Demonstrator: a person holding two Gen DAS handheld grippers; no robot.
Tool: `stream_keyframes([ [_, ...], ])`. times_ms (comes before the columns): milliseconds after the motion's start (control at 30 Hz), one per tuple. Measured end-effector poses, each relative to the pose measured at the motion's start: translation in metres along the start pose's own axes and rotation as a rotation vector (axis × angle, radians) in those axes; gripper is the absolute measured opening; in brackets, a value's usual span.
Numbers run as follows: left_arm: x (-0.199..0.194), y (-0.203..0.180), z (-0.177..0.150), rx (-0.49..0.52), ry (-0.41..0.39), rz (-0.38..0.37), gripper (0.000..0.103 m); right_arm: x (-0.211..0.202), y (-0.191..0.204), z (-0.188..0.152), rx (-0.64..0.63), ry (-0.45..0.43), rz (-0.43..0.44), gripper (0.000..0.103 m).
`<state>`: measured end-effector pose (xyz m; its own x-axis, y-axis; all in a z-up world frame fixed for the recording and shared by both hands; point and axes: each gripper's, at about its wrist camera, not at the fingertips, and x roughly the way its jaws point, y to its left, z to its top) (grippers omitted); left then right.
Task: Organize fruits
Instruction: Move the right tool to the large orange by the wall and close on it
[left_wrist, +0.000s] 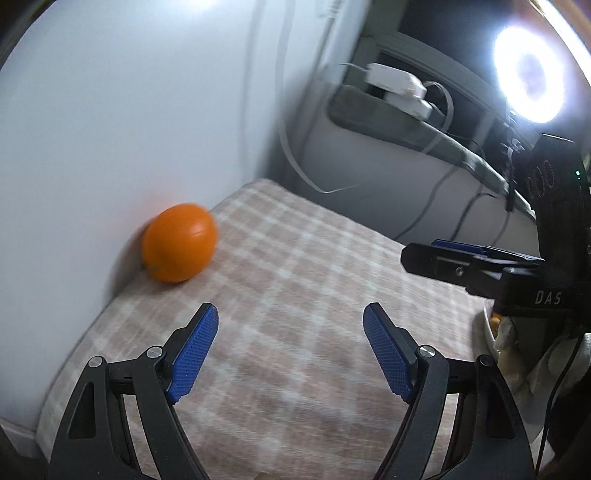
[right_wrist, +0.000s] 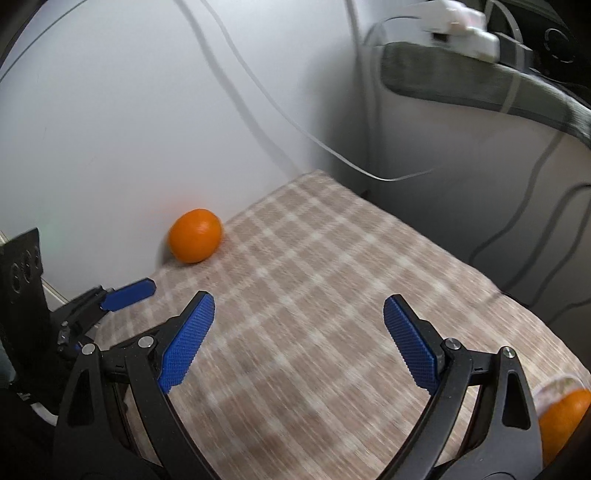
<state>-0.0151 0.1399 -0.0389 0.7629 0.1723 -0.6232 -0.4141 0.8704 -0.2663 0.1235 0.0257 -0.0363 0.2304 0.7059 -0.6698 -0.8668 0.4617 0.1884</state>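
Home: checked tablecloth (left_wrist: 295, 295), ring light (left_wrist: 530, 74)

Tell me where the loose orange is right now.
The orange sits on the checked cloth against the white wall, ahead and left of both open grippers in both wrist views, untouched.

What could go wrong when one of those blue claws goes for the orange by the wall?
The orange sits against the white wall, so the far finger has little room and could scrape it. Being round, it might roll off across the checked cloth if nudged. The open left gripper and right gripper are close and might collide.
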Motion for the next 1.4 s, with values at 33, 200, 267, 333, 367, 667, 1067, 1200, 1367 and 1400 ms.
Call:
stream_keyframes([
  [33,0.001,0.006,-0.001,-0.020,-0.002,0.007,0.080,0.003,0.002,0.002,-0.004,0.003,0.008,0.095],
  [200,0.002,0.027,-0.003,-0.083,-0.017,0.047,0.080,0.031,0.018,0.018,-0.035,0.025,0.073,0.095],
  [267,0.003,0.031,-0.003,-0.094,-0.020,0.059,0.080,0.040,0.025,0.023,-0.053,0.030,0.089,0.095],
  [333,0.004,0.036,-0.003,-0.106,-0.022,0.071,0.080,0.050,0.036,0.029,-0.087,0.040,0.107,0.095],
  [367,0.004,0.037,-0.003,-0.109,-0.023,0.075,0.079,0.055,0.041,0.031,-0.103,0.043,0.112,0.095],
  [667,0.012,0.047,0.004,-0.128,-0.018,0.088,0.078,0.100,0.076,0.051,-0.190,0.080,0.195,0.095],
  [1067,0.020,0.057,0.006,-0.156,-0.017,0.106,0.077,0.132,0.090,0.056,-0.188,0.104,0.282,0.095],
  [1200,0.021,0.058,0.007,-0.158,-0.016,0.103,0.076,0.149,0.089,0.059,-0.166,0.118,0.310,0.086],
  [1367,0.027,0.061,0.005,-0.176,0.003,0.087,0.069,0.160,0.090,0.061,-0.164,0.124,0.324,0.086],
  [1400,0.028,0.061,0.005,-0.177,0.006,0.087,0.068,0.162,0.090,0.062,-0.161,0.125,0.326,0.086],
])
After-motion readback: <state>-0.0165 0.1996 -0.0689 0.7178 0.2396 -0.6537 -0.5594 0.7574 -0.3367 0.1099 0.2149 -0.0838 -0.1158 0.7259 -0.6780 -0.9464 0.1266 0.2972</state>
